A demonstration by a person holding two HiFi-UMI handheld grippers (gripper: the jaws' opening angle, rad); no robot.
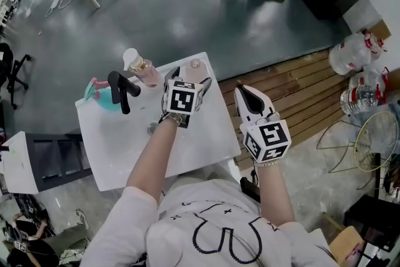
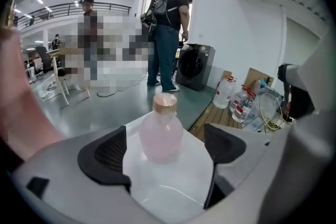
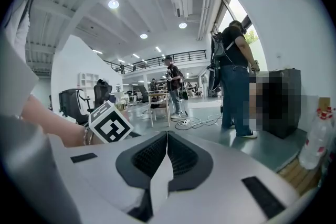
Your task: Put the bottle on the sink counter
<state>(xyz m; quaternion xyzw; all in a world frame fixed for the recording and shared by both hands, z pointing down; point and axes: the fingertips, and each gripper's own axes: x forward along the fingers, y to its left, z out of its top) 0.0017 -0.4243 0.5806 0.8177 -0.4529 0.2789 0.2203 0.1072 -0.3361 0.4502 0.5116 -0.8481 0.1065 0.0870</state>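
The pale pink bottle [image 2: 161, 132] stands upright on the white sink counter [image 2: 169, 187], straight ahead of the left gripper [image 2: 164, 150]. That gripper's spread jaws touch nothing. The right gripper [image 3: 166, 157], pressed together and empty, sits farther from the bottle.

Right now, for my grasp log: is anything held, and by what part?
Nothing. The left gripper is open, clear of the bottle; the right gripper is shut, empty.

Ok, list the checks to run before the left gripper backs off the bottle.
1. Bottle upright on the sink counter: ok.
2. Left gripper jaws apart, pads off the bottle: ok.
3. Right gripper shut, nothing between its jaws: ok.
4. Margin to the counter's far edge: cannot tell; the bottle stands near it.
5. Faucet apart from the left gripper: ok.
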